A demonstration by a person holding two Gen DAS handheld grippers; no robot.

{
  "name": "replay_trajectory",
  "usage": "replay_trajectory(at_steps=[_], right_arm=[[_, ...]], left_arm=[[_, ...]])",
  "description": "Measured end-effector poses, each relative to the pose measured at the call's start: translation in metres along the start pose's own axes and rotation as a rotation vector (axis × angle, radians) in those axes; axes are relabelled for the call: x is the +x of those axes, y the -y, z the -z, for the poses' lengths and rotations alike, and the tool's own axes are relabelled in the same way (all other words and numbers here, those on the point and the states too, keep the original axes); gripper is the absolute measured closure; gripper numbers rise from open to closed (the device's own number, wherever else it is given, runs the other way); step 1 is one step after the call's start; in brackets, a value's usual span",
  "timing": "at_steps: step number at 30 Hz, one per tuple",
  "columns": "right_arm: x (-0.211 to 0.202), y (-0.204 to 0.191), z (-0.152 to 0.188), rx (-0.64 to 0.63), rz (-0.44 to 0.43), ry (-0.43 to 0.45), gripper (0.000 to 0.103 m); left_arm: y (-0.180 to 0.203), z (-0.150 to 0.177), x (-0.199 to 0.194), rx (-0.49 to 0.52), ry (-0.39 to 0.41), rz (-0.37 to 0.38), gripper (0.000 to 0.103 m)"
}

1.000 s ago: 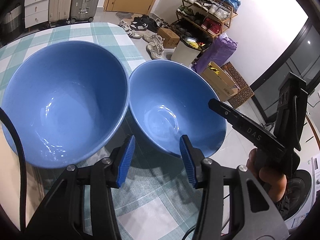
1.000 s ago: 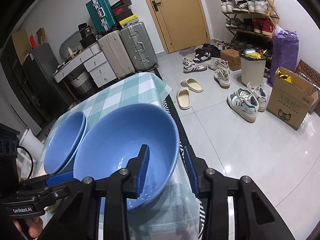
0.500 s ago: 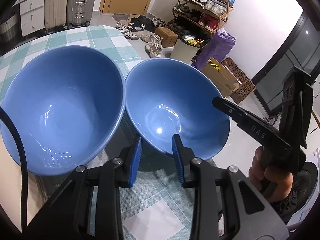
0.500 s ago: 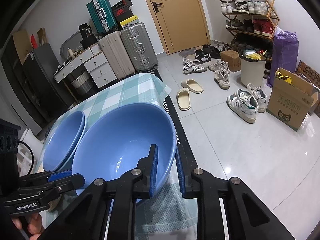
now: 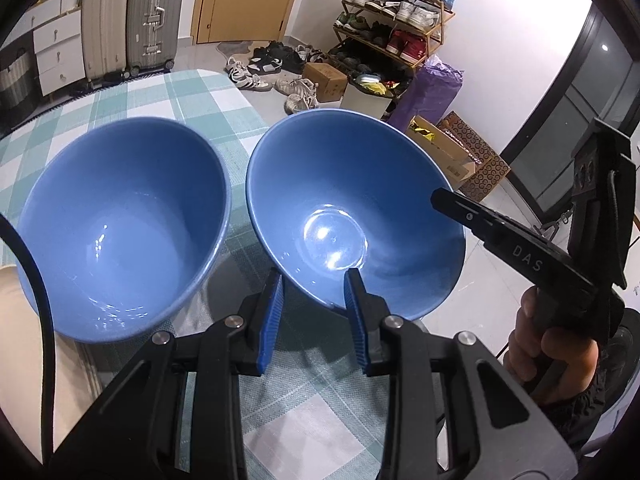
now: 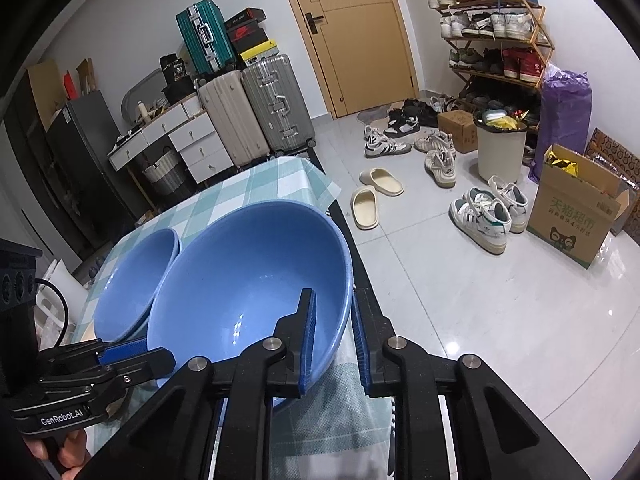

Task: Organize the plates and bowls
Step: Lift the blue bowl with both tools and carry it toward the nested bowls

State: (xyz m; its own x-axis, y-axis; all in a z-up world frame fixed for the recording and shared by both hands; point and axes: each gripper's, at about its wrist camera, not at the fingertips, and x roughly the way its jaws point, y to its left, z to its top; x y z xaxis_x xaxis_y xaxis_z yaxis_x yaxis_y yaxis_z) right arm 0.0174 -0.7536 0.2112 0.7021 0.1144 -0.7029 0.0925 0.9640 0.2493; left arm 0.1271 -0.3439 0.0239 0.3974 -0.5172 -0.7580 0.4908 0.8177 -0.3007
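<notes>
Two blue bowls sit side by side on a table with a green checked cloth (image 5: 192, 92). The left bowl (image 5: 120, 232) (image 6: 136, 280) is untouched. On the right bowl (image 5: 352, 208) (image 6: 240, 292), my left gripper (image 5: 314, 280) is shut on the near rim, one pad inside and one outside. My right gripper (image 6: 332, 308) is shut on the same bowl's rim at the table-edge side; it enters the left wrist view as a black finger (image 5: 444, 202). The left gripper (image 6: 120, 354) shows low left in the right wrist view. Whether the bowl is off the cloth I cannot tell.
The table's edge (image 6: 360, 264) runs just right of the held bowl, with tiled floor below. Shoes and slippers (image 6: 376, 196), a bin (image 6: 500, 152), a cardboard box (image 6: 572, 216), a shoe rack (image 6: 492, 40) and suitcases (image 6: 256, 112) stand beyond. A black cable (image 5: 36, 300) hangs at the left.
Both grippers closed from open onto the right bowl's rim, the left at the near edge and the right at the table-edge side. The bowls have hardly moved.
</notes>
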Motion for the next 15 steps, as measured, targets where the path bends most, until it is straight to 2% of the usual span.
replay_trajectory(at_steps=[15], right_arm=[[-0.053, -0.017, -0.008, -0.037, 0.006, 0.072, 0.085]], left_arm=[[0.016, 0.000, -0.058, 0.038, 0.094, 0.018, 0.075]])
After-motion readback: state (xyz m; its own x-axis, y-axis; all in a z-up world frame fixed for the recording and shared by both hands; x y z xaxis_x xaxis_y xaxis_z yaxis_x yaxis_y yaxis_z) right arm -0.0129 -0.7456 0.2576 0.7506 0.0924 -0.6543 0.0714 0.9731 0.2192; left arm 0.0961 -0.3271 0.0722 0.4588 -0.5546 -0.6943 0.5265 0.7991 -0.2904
